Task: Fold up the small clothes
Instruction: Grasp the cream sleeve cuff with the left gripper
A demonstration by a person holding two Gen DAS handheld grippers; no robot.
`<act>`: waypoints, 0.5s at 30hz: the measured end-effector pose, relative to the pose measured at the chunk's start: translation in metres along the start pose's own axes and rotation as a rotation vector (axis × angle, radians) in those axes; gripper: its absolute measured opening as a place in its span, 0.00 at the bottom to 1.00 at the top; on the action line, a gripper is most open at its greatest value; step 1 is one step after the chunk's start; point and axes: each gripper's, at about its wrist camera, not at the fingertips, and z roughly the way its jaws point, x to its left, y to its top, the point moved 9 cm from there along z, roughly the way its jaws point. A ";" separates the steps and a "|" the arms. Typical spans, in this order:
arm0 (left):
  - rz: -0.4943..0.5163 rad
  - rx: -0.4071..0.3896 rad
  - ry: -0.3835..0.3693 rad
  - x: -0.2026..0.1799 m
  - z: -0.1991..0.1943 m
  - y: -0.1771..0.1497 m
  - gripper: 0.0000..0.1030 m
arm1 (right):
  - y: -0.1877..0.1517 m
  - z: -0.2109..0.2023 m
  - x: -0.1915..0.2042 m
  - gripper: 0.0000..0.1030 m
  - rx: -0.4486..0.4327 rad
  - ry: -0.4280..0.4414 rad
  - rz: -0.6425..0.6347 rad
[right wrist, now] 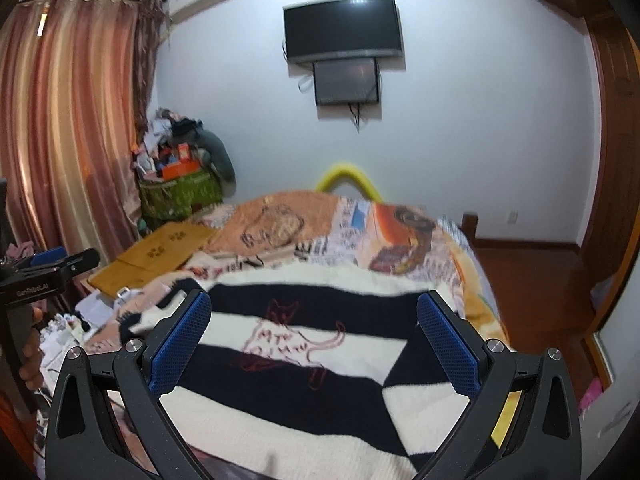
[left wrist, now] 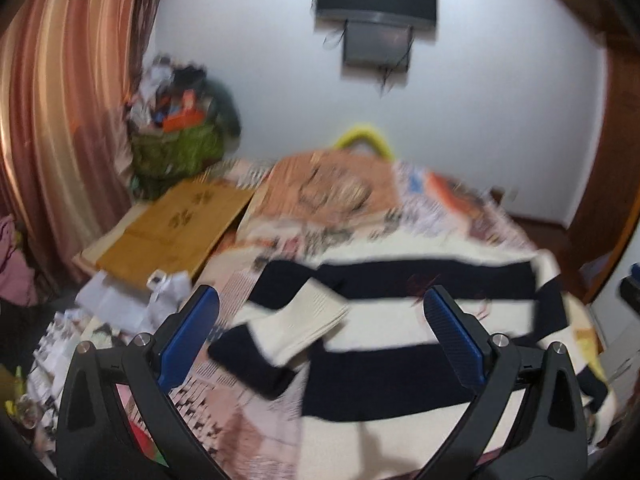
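- My left gripper (left wrist: 320,312) hangs with jaws spread, empty, over the striped sweater (left wrist: 400,320); its left sleeve (left wrist: 280,340) lies folded in, just ahead between the fingers.
- My right gripper (right wrist: 314,318) is likewise released, above the sweater's cat motif (right wrist: 288,336).
- I judge the left nearer the sleeve; stripes run crosswise.
- The sweater lies on a printed bedspread (right wrist: 360,216); curtain (right wrist: 68,120) left, wall television (right wrist: 342,28) ahead.

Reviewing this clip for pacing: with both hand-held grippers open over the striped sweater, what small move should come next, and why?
Probably lower the left hand-held gripper onto the sleeve folded across the striped sweater and close. Both grippers look open and empty, the right hand-held gripper included, and the sleeve lies between the left fingers.
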 end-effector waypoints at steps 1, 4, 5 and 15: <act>-0.002 0.035 0.009 0.007 0.013 -0.006 1.00 | -0.003 0.005 -0.003 0.99 0.021 -0.003 0.004; 0.011 0.147 0.048 0.022 0.055 -0.026 1.00 | -0.015 0.026 -0.014 0.99 0.094 -0.006 0.019; 0.018 0.177 0.056 0.025 0.068 -0.032 1.00 | -0.019 0.032 -0.018 0.99 0.114 -0.007 0.022; 0.053 0.369 -0.018 0.014 0.146 -0.069 0.95 | -0.046 0.083 -0.044 0.99 0.259 -0.038 0.022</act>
